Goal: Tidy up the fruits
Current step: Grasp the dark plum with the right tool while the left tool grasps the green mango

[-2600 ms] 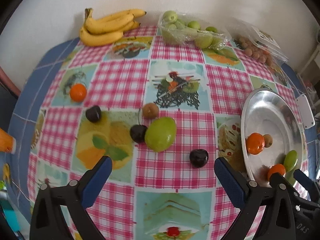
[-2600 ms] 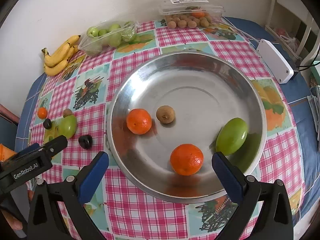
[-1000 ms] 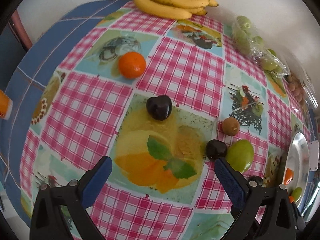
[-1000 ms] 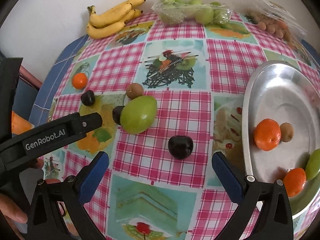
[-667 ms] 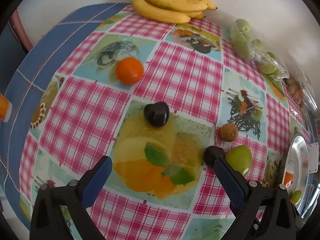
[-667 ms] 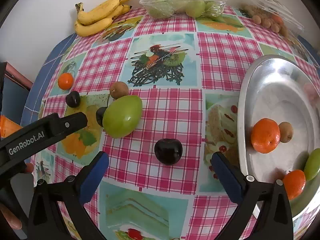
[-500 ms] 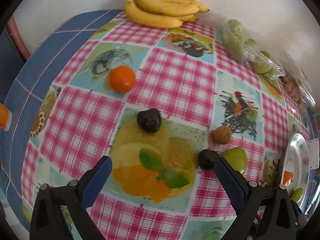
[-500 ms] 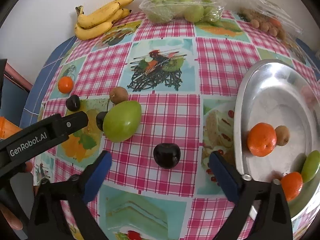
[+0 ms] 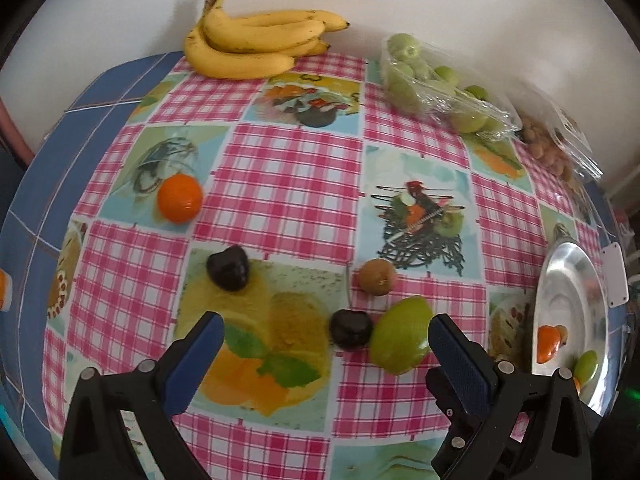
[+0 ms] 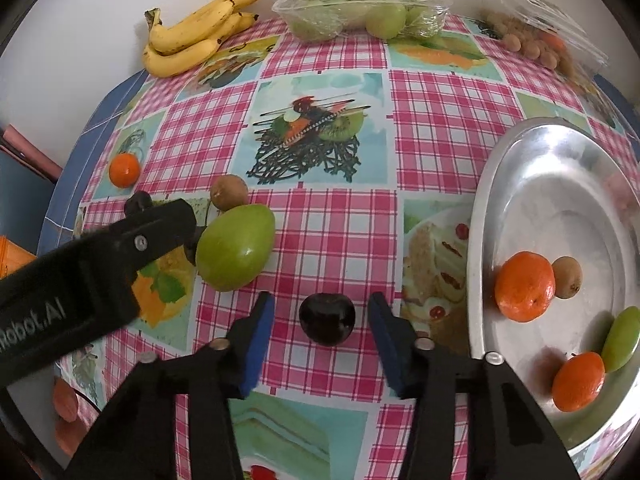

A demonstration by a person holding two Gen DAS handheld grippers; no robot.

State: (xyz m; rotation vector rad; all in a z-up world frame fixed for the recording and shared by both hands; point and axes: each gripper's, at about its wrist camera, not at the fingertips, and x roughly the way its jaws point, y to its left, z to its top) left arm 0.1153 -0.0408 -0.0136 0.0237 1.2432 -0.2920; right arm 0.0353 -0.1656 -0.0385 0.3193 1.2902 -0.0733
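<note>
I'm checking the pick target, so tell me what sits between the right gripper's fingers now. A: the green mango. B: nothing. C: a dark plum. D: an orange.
C: in the right wrist view the dark plum lies on the tablecloth between the open fingers of the right gripper, not yet clamped.

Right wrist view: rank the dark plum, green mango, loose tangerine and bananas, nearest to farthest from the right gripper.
1. Dark plum, between the right gripper's fingers.
2. Green mango, ahead-left.
3. Loose tangerine, far left.
4. Bananas, back by the wall.
</note>
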